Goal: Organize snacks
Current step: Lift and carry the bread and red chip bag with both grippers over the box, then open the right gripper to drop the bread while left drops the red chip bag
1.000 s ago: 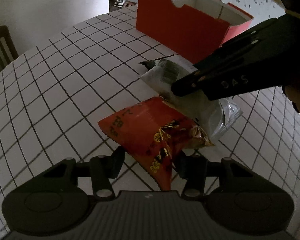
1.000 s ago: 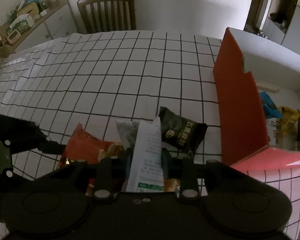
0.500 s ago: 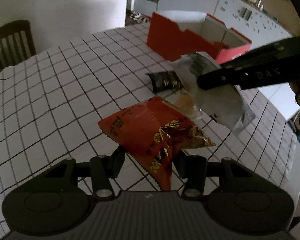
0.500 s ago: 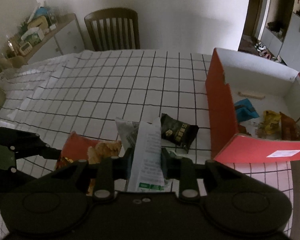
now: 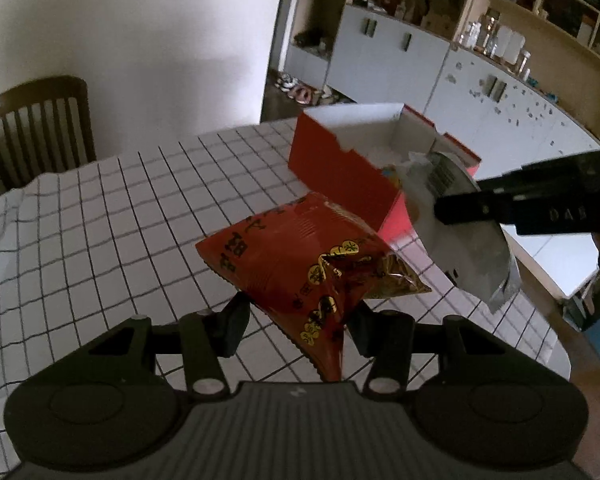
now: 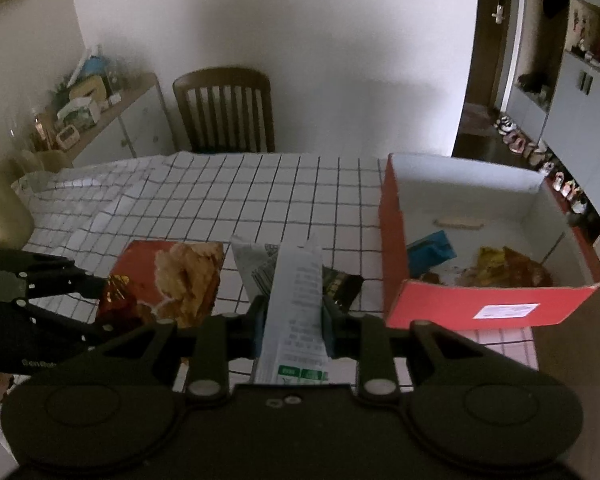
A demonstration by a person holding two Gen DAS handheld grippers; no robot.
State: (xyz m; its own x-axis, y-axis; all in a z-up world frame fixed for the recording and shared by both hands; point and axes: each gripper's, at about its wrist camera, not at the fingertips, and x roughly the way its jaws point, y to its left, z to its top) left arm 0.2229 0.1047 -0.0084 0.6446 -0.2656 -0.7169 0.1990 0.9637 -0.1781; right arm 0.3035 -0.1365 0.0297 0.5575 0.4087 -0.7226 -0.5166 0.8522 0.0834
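The left gripper (image 5: 296, 320) has its 2 fingers pinched on the bottom corner of the red snack bag (image 5: 300, 256), so the bag sticks up in the middle of the left wrist view, off the checked tablecloth (image 5: 120, 216). The right gripper (image 6: 294, 328) squeezes the pale silver snack bag (image 6: 296, 300) by its flat end, and the bag stands straight up between the fingers in the middle of the right wrist view. Each bag is held by an edge, likely so the food inside is not crushed. The red box (image 6: 488, 312) sits at the right of the right wrist view with its top open, so snacks can drop in from above. About 3 or 4 snacks lie on its white floor, among them a blue pack (image 6: 432, 250) and a yellow pack (image 6: 496, 258). 1 small black snack pack (image 6: 342, 284) lies on the cloth just left of the box, partly hidden behind the silver bag. I think both held bags go into the box next, and the black pack is left to pick up after.
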